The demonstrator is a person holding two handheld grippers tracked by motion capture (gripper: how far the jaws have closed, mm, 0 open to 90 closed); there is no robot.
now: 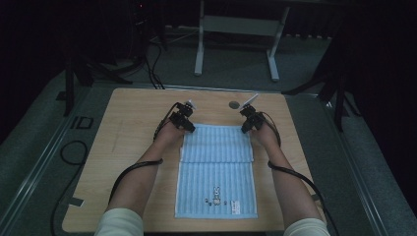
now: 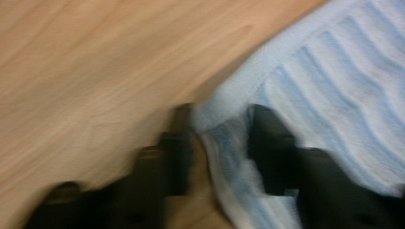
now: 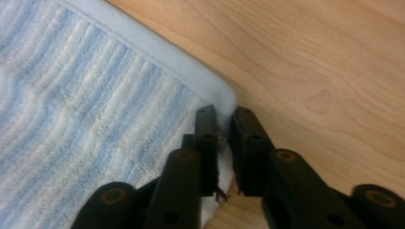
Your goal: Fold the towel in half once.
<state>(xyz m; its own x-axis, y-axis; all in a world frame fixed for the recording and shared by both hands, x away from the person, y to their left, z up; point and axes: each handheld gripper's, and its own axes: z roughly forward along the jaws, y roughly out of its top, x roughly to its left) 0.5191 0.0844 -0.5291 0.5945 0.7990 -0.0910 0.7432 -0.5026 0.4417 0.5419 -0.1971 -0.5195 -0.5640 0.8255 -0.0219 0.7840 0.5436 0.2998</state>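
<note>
I am working a blue striped towel (image 1: 216, 172) that is lying flat on the bench (image 1: 133, 128), its far part already doubled over toward me. On the left, my left tool (image 2: 219, 143) is gripping the far left corner: the gripper view is blurred, but the cloth is bunching up between the two jaws, so I judge it clamped on the towel. On the right, my right tool (image 3: 224, 143) is pinching the far right corner, jaws nearly together with only the thin hem between them. The towel is looking soft, light and limp, so it is going to sag and drape rather than hold a shape. The corners and hemmed edge are the firmest places to hold, and I am keeping both at equal tension.
</note>
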